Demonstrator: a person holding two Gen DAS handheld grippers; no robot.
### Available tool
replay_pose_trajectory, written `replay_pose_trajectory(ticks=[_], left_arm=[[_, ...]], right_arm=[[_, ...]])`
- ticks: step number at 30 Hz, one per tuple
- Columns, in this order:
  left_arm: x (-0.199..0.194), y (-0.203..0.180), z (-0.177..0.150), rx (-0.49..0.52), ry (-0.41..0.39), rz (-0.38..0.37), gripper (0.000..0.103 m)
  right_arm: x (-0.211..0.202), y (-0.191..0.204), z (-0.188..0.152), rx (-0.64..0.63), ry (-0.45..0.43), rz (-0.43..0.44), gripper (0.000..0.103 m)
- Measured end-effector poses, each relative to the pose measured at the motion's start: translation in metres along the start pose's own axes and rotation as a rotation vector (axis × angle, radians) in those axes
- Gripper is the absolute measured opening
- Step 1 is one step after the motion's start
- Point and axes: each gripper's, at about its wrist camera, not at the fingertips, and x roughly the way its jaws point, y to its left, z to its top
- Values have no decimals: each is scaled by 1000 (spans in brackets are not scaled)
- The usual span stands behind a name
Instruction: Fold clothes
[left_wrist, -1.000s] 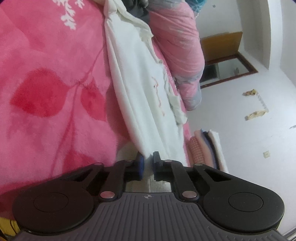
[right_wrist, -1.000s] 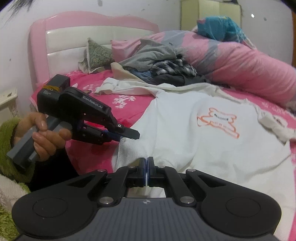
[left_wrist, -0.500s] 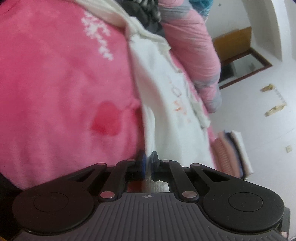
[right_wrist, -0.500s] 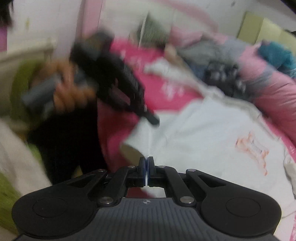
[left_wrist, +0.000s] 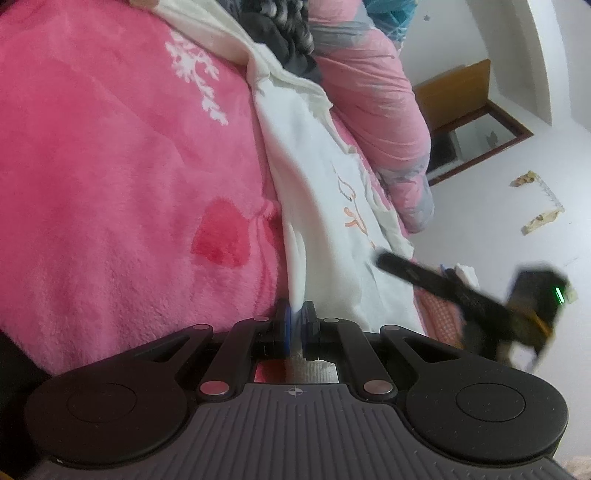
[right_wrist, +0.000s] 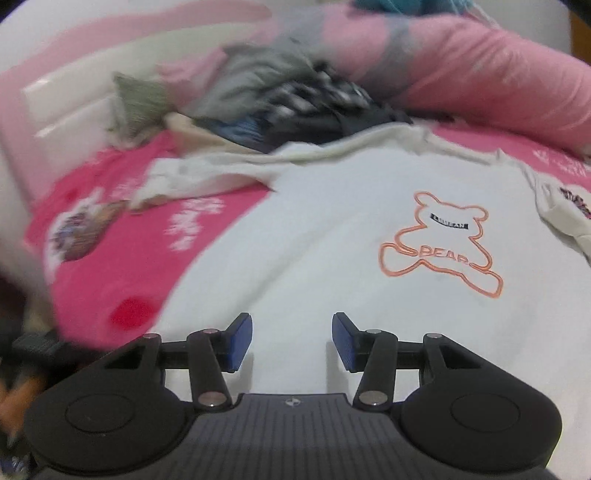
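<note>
One white sweatshirt with an orange bear outline (right_wrist: 369, 236) lies spread across the pink fleece bed (left_wrist: 110, 184), filling the centre of the right view. The left claw (left_wrist: 294, 325) pinches its hem at lower centre; the right claw (right_wrist: 291, 341) hangs wide apart above the fabric (one heap of dark clothes (right_wrist: 295, 107) sits upper centre).

The right claw (right_wrist: 292, 341) is held wide apart above the white sweatshirt (right_wrist: 314, 258), which is spread beside the clothes pile (right_wrist: 295, 107).
</note>
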Motion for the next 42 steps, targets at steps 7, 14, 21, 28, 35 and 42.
replay_pose_trajectory(ticks=[7, 14, 21, 28, 35, 42], left_arm=[[-9, -15, -4, 102, -62, 3, 3], [-9, 4, -3, 52, -40, 7, 3], [-9, 5, -1, 52, -29, -23, 3], [-16, 8, 2, 61, -34, -44, 6], [-9, 9, 6, 60, -2, -53, 20], [-2, 5, 3, 78, 12, -29, 20]], right_arm=[[52, 11, 3, -55, 62, -41, 0], [13, -13, 4, 4, -7, -160, 0], [39, -9, -10, -107, 50, -258, 2], [6, 10, 36, -196, -15, -277, 31], [46, 39, 91, -234, -48, -64, 33], [150, 88, 119, -536, -27, -129, 57]])
